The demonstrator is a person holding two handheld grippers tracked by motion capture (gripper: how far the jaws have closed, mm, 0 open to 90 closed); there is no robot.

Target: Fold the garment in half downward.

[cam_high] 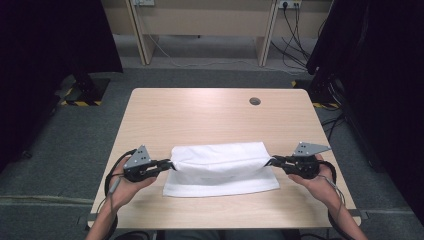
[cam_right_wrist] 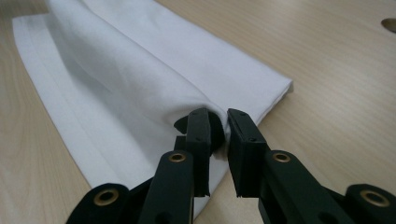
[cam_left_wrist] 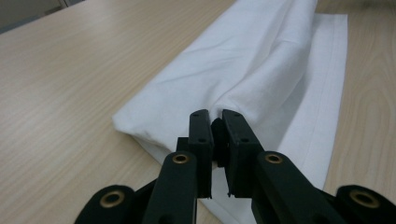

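Item 1. White cloth point(cam_high: 220, 167): folded, lying on the near half of the table point(cam_high: 210, 115), toward 6 o'clock of the tabletop in the high view. A flat lower layer with a stitched hem point(cam_left_wrist: 334, 84) rests on the wood; an upper layer is raised along its length and drawn between the two grippers, its short ends pulled to points at 9 and 3 o'clock.

Item 2. Left gripper point(cam_high: 167, 164): at the cloth's 9 o'clock end, held in the person's left hand point(cam_high: 127, 182). In the left gripper view the gripper point(cam_left_wrist: 215, 122) has its jaws drawn close together and pinching a bunched fold of the upper layer at their tips; the cloth runs away from the tips toward 12 to 1 o'clock, the hemmed layer lying flat at 3 o'clock.

Item 3. Right gripper point(cam_high: 272, 161): at the cloth's 3 o'clock end, held in the right hand point(cam_high: 315, 180). In the right gripper view the gripper point(cam_right_wrist: 219, 122) has its jaws nearly together, clamping a gathered fold at the tips; the cloth extends toward 11 o'clock, its folded corner point(cam_right_wrist: 285, 88) lying at 2 o'clock of the tips.

Item 4. Table: pale wood grain, with a round cable hole point(cam_high: 255, 101) at 1 o'clock of the cloth, well apart from it.
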